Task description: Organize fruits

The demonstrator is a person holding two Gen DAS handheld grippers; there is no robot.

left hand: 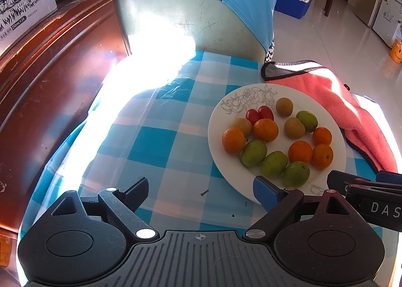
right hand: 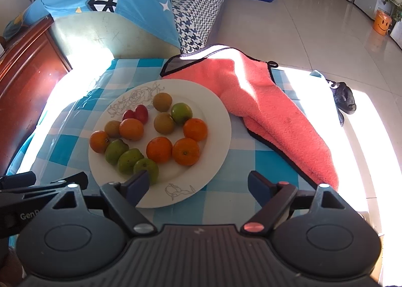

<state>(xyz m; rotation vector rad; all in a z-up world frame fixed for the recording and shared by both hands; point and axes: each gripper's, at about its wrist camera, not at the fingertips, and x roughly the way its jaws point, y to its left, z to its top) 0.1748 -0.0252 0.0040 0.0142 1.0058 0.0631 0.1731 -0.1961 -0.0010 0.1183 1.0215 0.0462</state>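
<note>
Checked tablecloth (right hand: 238, 161): plate (right hand: 213, 141) ahead of right gripper (right hand: 198, 186)

We see the left gripper (left hand: 202, 192) with jaws spread wide, nothing between them, hanging over the blue-and-white checked tablecloth (left hand: 160, 136). Its right finger (left hand: 266, 192) overlaps the near rim of the white plate (left hand: 218, 121). On the plate: five small oranges, one at the left edge (left hand: 233, 140); four green fruits in a row along the near side (left hand: 273, 163); three brownish ones further back (left hand: 284, 106); two red cherry tomatoes (left hand: 258, 114) touching each other. A pink towel (left hand: 351, 116) lies just beyond the plate, on the right. The right gripper (left hand: 369, 191) pokes in from the right edge; we can't tell its jaw state here. A small dark screw (left hand: 204, 193) lies on the cloth.
</note>
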